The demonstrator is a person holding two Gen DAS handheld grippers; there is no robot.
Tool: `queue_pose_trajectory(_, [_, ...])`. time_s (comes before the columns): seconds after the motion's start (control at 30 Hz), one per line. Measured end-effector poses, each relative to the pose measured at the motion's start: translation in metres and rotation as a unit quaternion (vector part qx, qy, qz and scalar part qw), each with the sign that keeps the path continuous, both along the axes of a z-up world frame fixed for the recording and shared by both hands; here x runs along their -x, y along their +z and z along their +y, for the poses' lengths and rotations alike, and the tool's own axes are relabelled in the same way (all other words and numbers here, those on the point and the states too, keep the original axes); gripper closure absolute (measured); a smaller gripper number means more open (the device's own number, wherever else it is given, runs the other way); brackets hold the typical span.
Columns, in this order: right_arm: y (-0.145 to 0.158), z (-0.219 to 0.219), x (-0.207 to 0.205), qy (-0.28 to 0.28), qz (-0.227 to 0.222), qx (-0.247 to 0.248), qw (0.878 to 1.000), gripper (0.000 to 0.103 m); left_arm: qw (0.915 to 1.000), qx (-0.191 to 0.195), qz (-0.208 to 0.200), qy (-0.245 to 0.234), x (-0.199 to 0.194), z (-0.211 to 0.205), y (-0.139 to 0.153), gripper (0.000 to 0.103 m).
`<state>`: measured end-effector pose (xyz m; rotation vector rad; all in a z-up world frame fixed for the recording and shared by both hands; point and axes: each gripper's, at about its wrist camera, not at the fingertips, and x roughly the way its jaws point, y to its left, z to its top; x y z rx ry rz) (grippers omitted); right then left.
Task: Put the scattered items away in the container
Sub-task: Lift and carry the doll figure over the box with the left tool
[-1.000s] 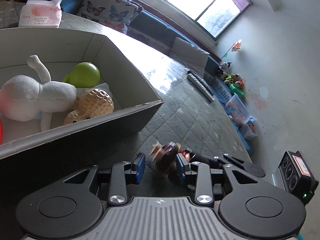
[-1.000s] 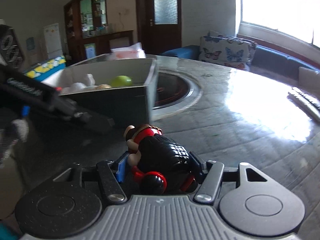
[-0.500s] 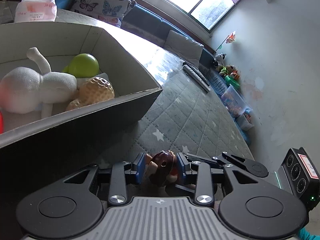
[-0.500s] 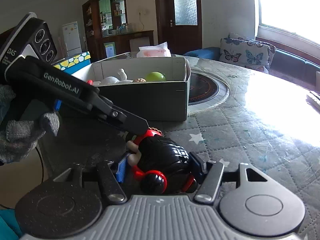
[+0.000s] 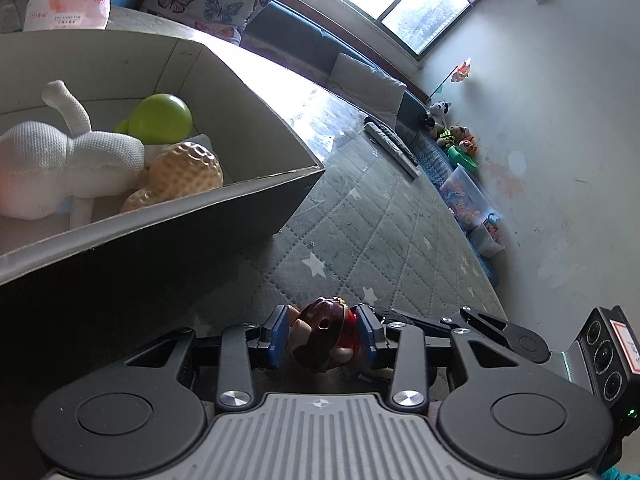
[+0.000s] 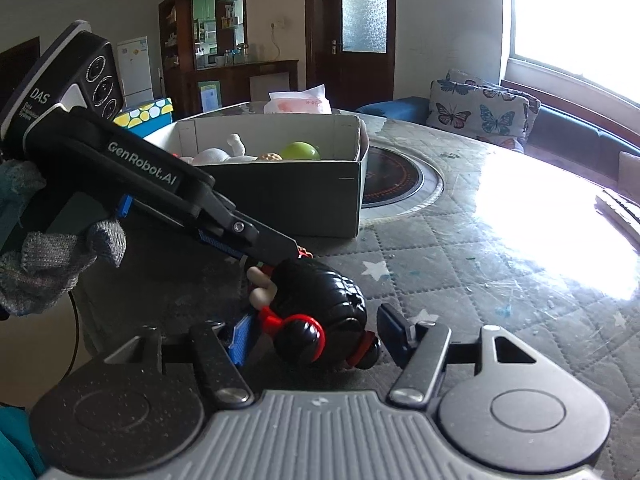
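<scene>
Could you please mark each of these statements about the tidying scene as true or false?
1. A green ball lies inside the box. True.
2. The toy figure is already in the box. False: it is outside the box, in front of it on the quilted table cover.
3. A white knitted doll is in the box, next to the green ball. True.
4. The pack of tissues lies among the toys in the box. False: it sits beyond the box's far wall, outside it.
</scene>
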<state>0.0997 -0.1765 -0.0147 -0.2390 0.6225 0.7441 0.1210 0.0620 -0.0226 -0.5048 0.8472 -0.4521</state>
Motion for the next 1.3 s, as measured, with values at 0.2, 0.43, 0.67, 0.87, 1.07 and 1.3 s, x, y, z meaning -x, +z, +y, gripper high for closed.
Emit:
queue_pose_trajectory(0.2, [0.000, 0.003, 0.003, -0.003, -0.006, 0.005, 1.000, 0.042, 1.0000, 0.005, -0.005, 0.001, 0.001, 0.000, -0.002, 0.063])
queue_pose_trajectory(0.43, [0.003, 0.005, 0.006, 0.001, -0.008, 0.011, 1.000, 0.043, 0.9999, 0.010, -0.007, 0.003, 0.009, 0.003, -0.002, 0.066])
queue_pose_trajectory(0.67, [0.013, 0.019, 0.012, 0.025, -0.022, 0.017, 0.999, 0.047, 0.9994, 0.011, -0.022, 0.025, 0.024, 0.015, 0.011, 0.067])
queue_pose_trajectory(0.87, [0.031, 0.035, 0.013, 0.057, -0.051, 0.014, 0.997, 0.047, 0.9978, 0.015, -0.044, 0.048, 0.036, 0.035, 0.030, 0.067])
queue_pose_trajectory(1.07, [0.059, 0.063, 0.002, 0.094, -0.101, 0.001, 0.990, 0.047, 0.9919, 0.001, -0.092, 0.087, 0.044, 0.062, 0.067, 0.067])
queue_pose_trajectory(1.3, [0.070, 0.111, -0.029, 0.133, -0.111, -0.027, 0.985, 0.047, 0.9838, -0.009, -0.104, 0.145, 0.037, 0.105, 0.080, 0.067])
